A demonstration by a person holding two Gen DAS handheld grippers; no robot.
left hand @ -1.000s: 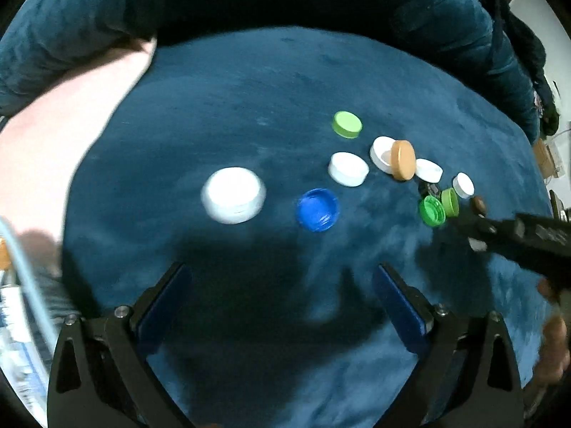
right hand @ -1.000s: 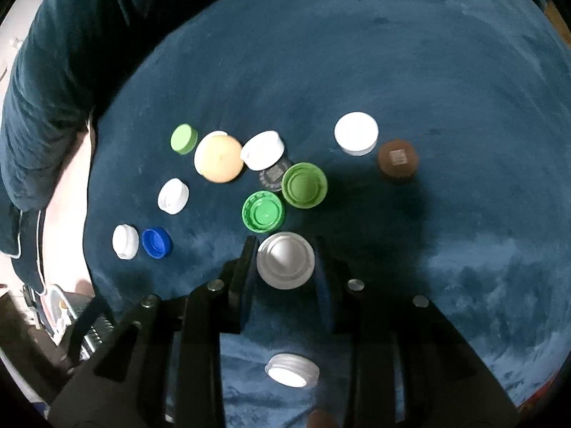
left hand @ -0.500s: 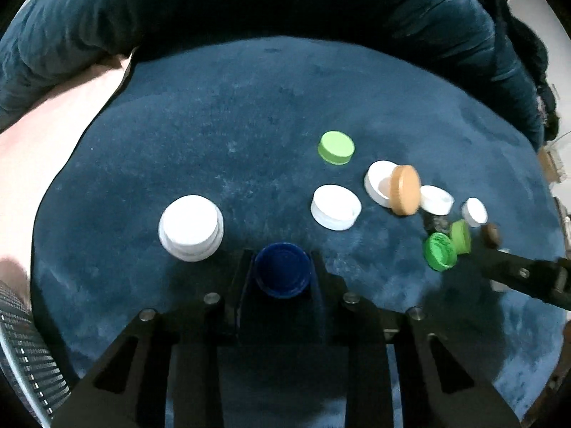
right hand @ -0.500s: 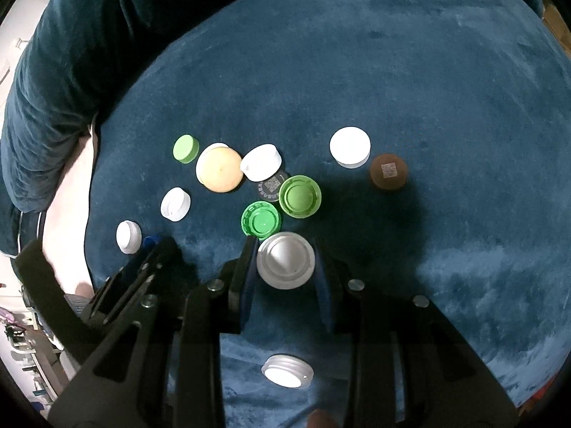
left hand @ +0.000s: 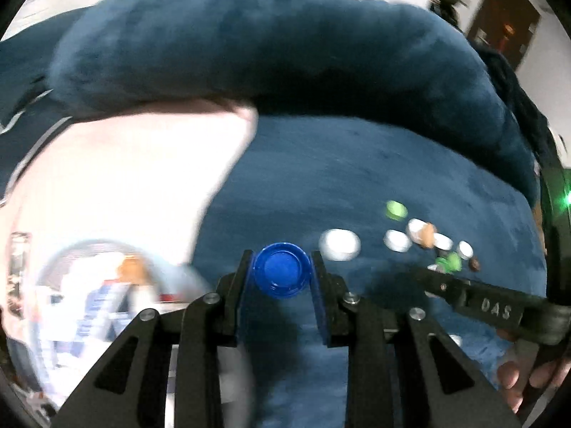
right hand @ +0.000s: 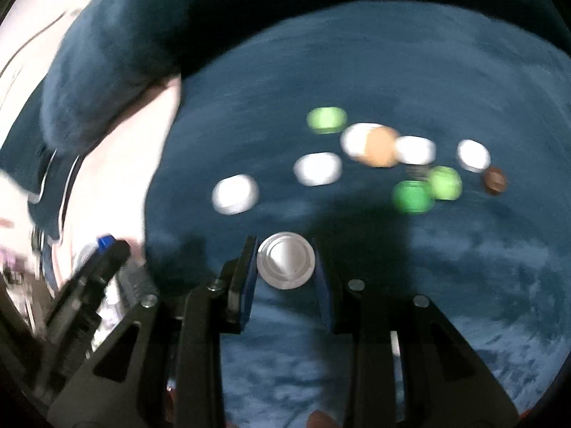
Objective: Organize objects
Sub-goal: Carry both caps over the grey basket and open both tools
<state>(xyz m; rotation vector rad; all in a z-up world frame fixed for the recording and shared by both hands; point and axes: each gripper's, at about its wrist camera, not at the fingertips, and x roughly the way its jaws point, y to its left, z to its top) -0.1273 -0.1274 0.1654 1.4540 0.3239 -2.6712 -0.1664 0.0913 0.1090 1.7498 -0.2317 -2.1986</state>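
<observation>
Above bare blue cushion (left hand: 357,164), left gripper (left hand: 282,274) clamps blue cap (left hand: 281,274), right gripper (right hand: 285,265) silver cap (right hand: 285,265)

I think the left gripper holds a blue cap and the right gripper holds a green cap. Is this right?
Not quite. The left gripper does hold the blue cap, but the right gripper holds a silver cap, not a green one; the right wrist view shows this.

Left gripper (left hand: 282,274) pitched steeply down, jaws clamped on blue cap (left hand: 281,274). Right gripper (right hand: 285,265) likewise, clamped on silver cap (right hand: 285,265). Fingers (left hand: 514,378) at 4 o'clock in left view.
</observation>
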